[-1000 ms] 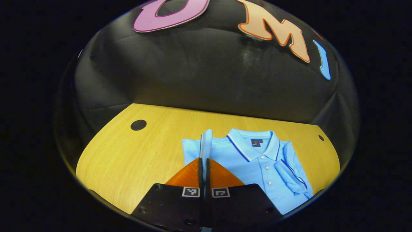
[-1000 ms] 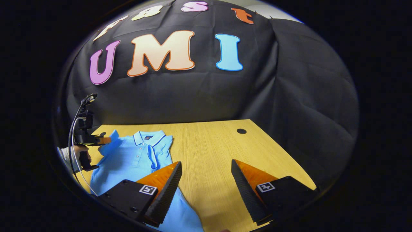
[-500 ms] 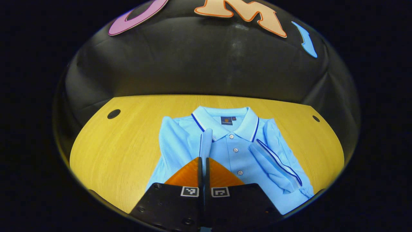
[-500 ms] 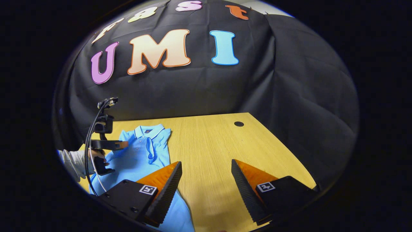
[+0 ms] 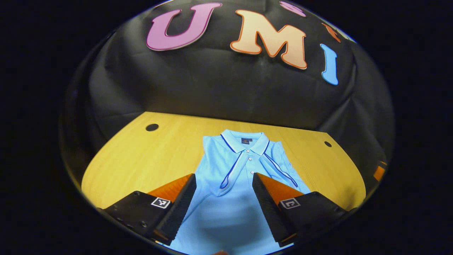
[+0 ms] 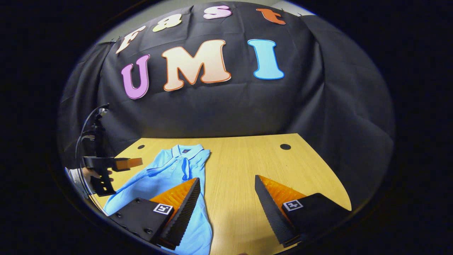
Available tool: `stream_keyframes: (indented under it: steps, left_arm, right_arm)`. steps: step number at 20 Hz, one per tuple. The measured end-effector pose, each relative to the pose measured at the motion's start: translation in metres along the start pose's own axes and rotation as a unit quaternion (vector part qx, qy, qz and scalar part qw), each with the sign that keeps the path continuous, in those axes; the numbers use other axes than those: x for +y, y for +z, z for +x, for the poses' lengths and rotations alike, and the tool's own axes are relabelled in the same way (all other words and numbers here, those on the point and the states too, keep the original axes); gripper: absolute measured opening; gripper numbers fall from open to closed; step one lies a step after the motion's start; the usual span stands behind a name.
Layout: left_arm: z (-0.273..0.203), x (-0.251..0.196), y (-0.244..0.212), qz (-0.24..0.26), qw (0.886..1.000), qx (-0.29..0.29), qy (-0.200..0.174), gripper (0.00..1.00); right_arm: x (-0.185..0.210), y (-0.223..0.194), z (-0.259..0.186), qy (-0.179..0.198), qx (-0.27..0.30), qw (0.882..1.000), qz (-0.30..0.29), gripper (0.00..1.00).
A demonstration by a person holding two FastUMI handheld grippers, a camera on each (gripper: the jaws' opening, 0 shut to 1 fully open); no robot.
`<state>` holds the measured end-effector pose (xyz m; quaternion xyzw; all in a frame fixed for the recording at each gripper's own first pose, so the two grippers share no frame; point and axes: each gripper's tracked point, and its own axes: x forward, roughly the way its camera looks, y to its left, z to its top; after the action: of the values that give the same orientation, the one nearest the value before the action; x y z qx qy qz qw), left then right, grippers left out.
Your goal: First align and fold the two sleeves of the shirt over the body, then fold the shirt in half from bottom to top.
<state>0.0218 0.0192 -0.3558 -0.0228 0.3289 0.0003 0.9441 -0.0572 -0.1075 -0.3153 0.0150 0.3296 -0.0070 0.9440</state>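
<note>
Right now your left gripper (image 5: 224, 193) has its fingers spread wide w/ nothing between them, hanging above the lower body of the shirt (image 5: 230, 177). Blue fabric shows in the gap and under both fingers; can't tell if the tips touch the cloth. From the right gripper view you see that same gripper off to the left, held by your hand (image 6: 92, 174) w/ a pale sleeve (image 6: 76, 177) behind it and a cable looping up from the top.

Your right gripper (image 6: 226, 193) is also spread wide and carries nothing. Its left finger sits over the shirt's right edge, its right finger over bare table (image 6: 247, 159).

Shirt is a light blue polo lying flat on the wooden table, collar (image 5: 244, 141) toward the booth wall (image 5: 219, 88), hem toward you. Both sleeves lie folded in over the body: left sleeve (image 5: 230, 171) slants across the front beside the button placket, right sleeve (image 5: 281, 170) slants down the other side, each showing a dark trim line on its cuff. Bottom half isn't folded up yet.

Two round dark holes sit in the tabletop, one near the far left corner (image 5: 152, 127), one near the far right (image 5: 328, 144), both well apart from the shirt.
</note>
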Motion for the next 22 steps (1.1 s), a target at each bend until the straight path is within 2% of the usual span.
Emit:
stream_keyframes:
  steps: [3,5,6,7,8,10,11,12,13,17,18,19,20,21,22]
  left_arm:
    - [-0.053,0.016,-0.021,0.014,1.000,0.005,0.012,0.96]
    - [-0.083,0.022,-0.047,0.020,1.000,0.018,0.008,0.96]
    - [-0.096,0.025,-0.061,0.020,0.999,0.026,0.004,0.95]
    - [-0.108,0.029,-0.078,0.017,0.999,0.035,0.002,0.96]
    - [-0.120,0.033,-0.096,0.015,0.999,0.048,0.000,0.96]
    - [-0.140,0.049,-0.122,0.013,0.998,0.061,0.012,0.96]
    - [-0.147,0.055,-0.135,0.009,0.998,0.068,0.016,0.96]
    - [-0.155,0.061,-0.147,0.007,0.997,0.077,0.021,0.95]
    - [-0.162,0.068,-0.158,0.009,0.996,0.084,0.028,0.96]
    - [-0.182,0.093,-0.188,0.009,0.994,0.099,0.053,0.96]
    - [-0.186,0.097,-0.195,0.005,0.993,0.102,0.060,0.96]
    - [-0.189,0.099,-0.202,-0.002,0.992,0.108,0.062,0.96]
    - [-0.190,0.099,-0.209,-0.008,0.991,0.114,0.063,0.96]
    - [-0.193,0.101,-0.216,-0.013,0.991,0.119,0.061,0.96]
    - [-0.193,0.100,-0.220,-0.017,0.990,0.124,0.059,0.96]
  right_arm:
    - [0.015,-0.013,-0.011,0.012,0.007,1.000,0.003,0.97]
    - [0.024,-0.029,-0.026,0.009,0.020,1.000,0.007,0.94]
    - [0.030,-0.036,-0.035,0.006,0.022,1.000,0.009,0.97]
    - [0.031,-0.045,-0.046,-0.005,0.028,1.000,0.008,0.94]
    - [0.035,-0.055,-0.057,-0.012,0.033,0.999,0.011,0.97]
    - [0.050,-0.083,-0.074,-0.007,0.051,0.999,0.001,0.94]
    - [0.052,-0.098,-0.083,-0.010,0.064,0.998,-0.010,0.97]
    - [0.055,-0.110,-0.090,-0.014,0.072,0.997,-0.015,0.94]
    - [0.057,-0.122,-0.097,-0.016,0.080,0.997,-0.016,0.98]
    - [0.063,-0.172,-0.117,-0.032,0.121,0.992,-0.025,0.98]
    - [0.064,-0.180,-0.120,-0.034,0.127,0.991,-0.024,0.94]
    - [0.064,-0.188,-0.121,-0.038,0.134,0.990,-0.028,0.98]
    - [0.063,-0.197,-0.120,-0.040,0.140,0.989,-0.032,0.93]
    - [0.065,-0.206,-0.123,-0.039,0.152,0.987,-0.033,0.93]
    - [0.067,-0.214,-0.125,-0.038,0.161,0.986,-0.030,0.98]
